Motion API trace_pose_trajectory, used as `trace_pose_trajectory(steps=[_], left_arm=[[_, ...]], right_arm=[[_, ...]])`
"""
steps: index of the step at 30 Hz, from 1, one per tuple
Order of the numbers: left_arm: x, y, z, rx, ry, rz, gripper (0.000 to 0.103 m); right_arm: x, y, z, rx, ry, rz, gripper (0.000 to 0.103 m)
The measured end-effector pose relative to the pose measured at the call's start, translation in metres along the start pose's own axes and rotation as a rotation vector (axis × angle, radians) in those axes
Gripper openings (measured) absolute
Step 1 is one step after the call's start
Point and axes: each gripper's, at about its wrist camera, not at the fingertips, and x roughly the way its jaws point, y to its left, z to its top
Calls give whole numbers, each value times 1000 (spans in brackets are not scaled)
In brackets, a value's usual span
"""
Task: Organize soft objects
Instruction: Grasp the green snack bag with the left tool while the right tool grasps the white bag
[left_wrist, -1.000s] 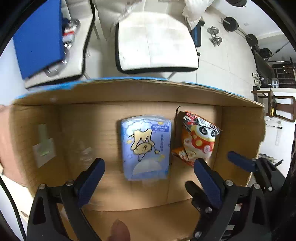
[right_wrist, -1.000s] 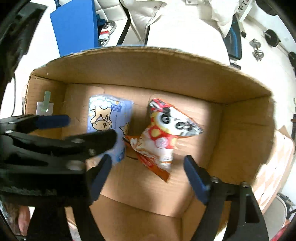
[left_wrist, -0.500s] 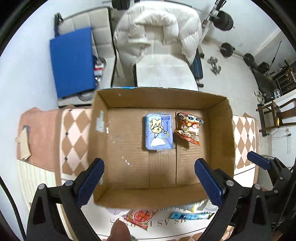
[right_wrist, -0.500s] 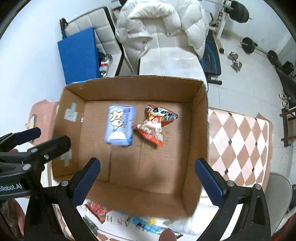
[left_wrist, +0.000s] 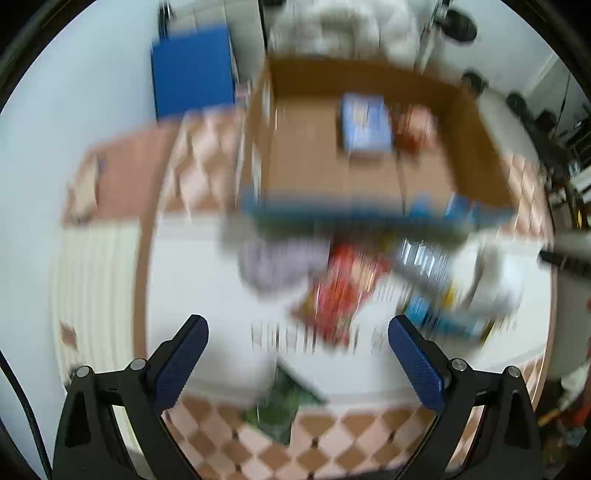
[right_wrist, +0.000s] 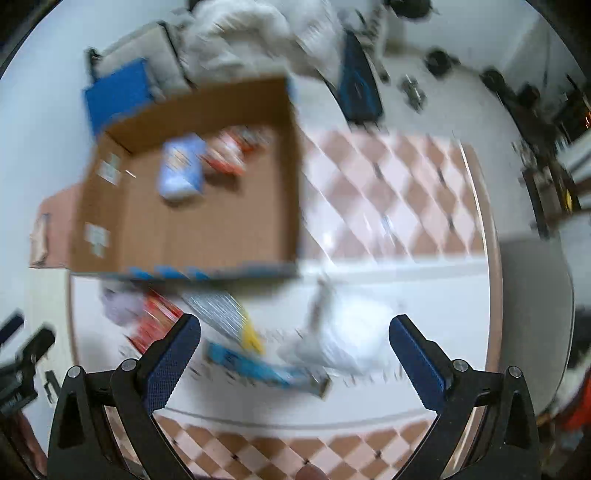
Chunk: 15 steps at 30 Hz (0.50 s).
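Observation:
Both views are motion-blurred. A cardboard box (left_wrist: 303, 158) (right_wrist: 147, 236) holds a blue tissue pack (left_wrist: 365, 123) (right_wrist: 181, 168) and a red snack bag (left_wrist: 415, 125) (right_wrist: 229, 153). In front of the box, on a white cloth (left_wrist: 207, 280) (right_wrist: 424, 291), lie a red packet (left_wrist: 340, 291) (right_wrist: 155, 321), a lilac soft item (left_wrist: 273, 262) (right_wrist: 118, 304), a blue packet (left_wrist: 439, 317) (right_wrist: 255, 363), a striped packet (right_wrist: 221, 312) and a white bag (right_wrist: 347, 332). My left gripper (left_wrist: 297, 332) hangs open and empty above the cloth. My right gripper (right_wrist: 295, 332) is open and empty over the white bag.
The cloth lies on a pink-and-white checked tabletop (right_wrist: 399, 192). A blue panel (left_wrist: 192, 70) and a chair with a white padded jacket (right_wrist: 251, 33) stand behind the box. Dumbbells and gym gear (right_wrist: 439, 61) lie on the floor to the right. A green item (left_wrist: 280, 406) sits at the cloth's near edge.
Both grippers have pulled up and back out of the box, and are now over the cloth in front of it. The right jaws widened. The tissue pack and snack bag stay in the box.

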Motion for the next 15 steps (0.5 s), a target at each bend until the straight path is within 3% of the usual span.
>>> trace_pose_trajectory(steps=[2, 8, 15], left_arm=[[24, 8, -21, -7, 66, -9, 100], [76, 18, -85, 44, 228, -37, 100], [127, 8, -100, 97, 326, 17, 97]], right_arm=[[26, -21, -11, 44, 65, -2, 103], [70, -46, -30, 95, 129, -29, 103], [104, -41, -33, 77, 168, -38, 103]])
